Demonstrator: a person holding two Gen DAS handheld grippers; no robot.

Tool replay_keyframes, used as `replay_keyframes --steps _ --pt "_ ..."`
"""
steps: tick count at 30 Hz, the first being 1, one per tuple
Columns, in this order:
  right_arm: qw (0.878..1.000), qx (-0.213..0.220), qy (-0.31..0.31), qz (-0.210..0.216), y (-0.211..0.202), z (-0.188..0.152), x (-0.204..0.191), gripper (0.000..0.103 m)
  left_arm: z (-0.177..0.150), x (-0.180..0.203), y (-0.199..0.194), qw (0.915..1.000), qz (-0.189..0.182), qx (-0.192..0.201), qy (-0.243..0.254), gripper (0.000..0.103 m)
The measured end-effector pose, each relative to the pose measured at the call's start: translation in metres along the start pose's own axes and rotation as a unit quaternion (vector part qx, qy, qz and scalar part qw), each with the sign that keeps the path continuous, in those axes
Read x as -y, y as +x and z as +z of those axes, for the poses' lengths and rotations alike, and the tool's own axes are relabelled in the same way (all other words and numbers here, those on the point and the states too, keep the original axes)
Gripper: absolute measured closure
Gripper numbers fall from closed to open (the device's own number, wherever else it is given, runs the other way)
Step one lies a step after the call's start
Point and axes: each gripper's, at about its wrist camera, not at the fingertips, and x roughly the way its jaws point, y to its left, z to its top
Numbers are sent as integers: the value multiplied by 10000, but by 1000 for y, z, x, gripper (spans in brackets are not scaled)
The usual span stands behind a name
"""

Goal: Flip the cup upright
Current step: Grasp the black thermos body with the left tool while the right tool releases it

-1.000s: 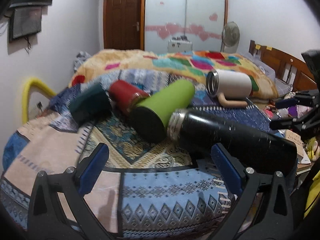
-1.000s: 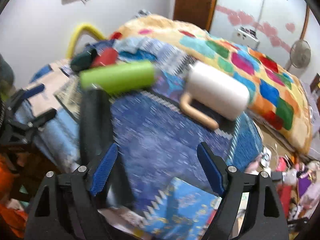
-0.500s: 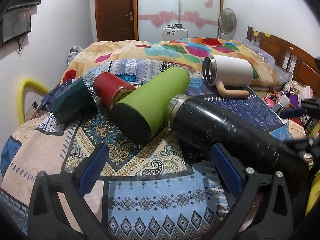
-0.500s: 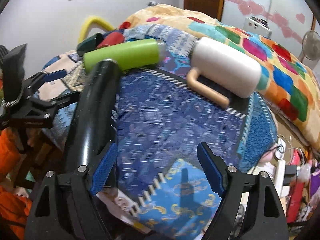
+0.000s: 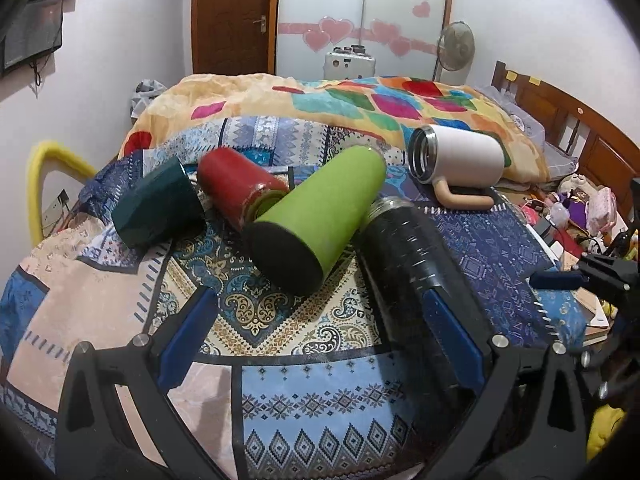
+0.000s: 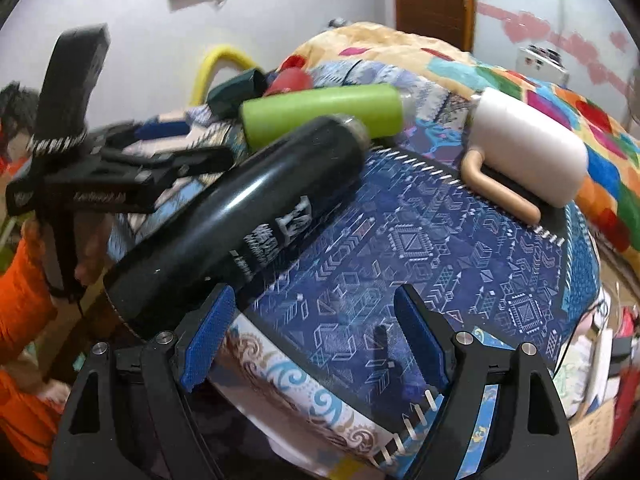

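Five cups are lying on their sides on the bed (image 5: 280,400), and none is upright yet. Nearest to both grippers is the black flask (image 5: 416,276), long and slim, pointing its steel-rimmed mouth toward the green tumbler (image 5: 316,216) and touching it there. Behind those sit a red cup (image 5: 236,188), a dark green cup (image 5: 160,208) and, off on its own by the quilt, a white mug (image 5: 460,156) with a tan handle.

The left gripper (image 5: 320,344) has its jaws spread wide with nothing between them, though the flask runs right along the inner side of its right-hand finger. The right gripper (image 6: 312,340) is also wide open and empty, with the flask's base end just beside its left-hand finger.

My guess is the black flask goes first (it's the closest). It looks like rigid metal with a glossy coat, so it won't crush but could slip or roll on the soft bedding. I'd grab across the middle of the body, where the blue pads get full contact, and not the shiny neck. A tall, narrow flask standing on a squishy mattress could easily tip.
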Motion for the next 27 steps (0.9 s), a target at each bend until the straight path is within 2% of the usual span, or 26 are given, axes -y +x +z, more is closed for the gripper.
replay_keyframes --steps 6,11,12,16,22,25,27 --pt "9927 788 800 -447 -28 5 25 23 13 19 -6 9997 -125 -100 195 0" --pt "9837 1265 992 -808 -51 11 35 23 24 38 11 9972 -319 -591 319 0" --pt "9822 1319 1010 -871 -54 12 36 23 24 40 14 9965 -350 -685 342 3" --pt "9799 1423 946 -1026 -54 17 35 21 26 48 35 9904 -417 -1253 399 9" --pt "9813 1435 704 -1072 -47 15 26 20 27 63 49 9818 -561 -1715 596 14" --pt "9821 1436 658 -1022 -46 16 23 20 24 67 62 9723 -856 -2075 649 23" --pt "9828 1449 642 -950 -46 16 22 20 24 67 67 9689 -922 -2220 580 27"
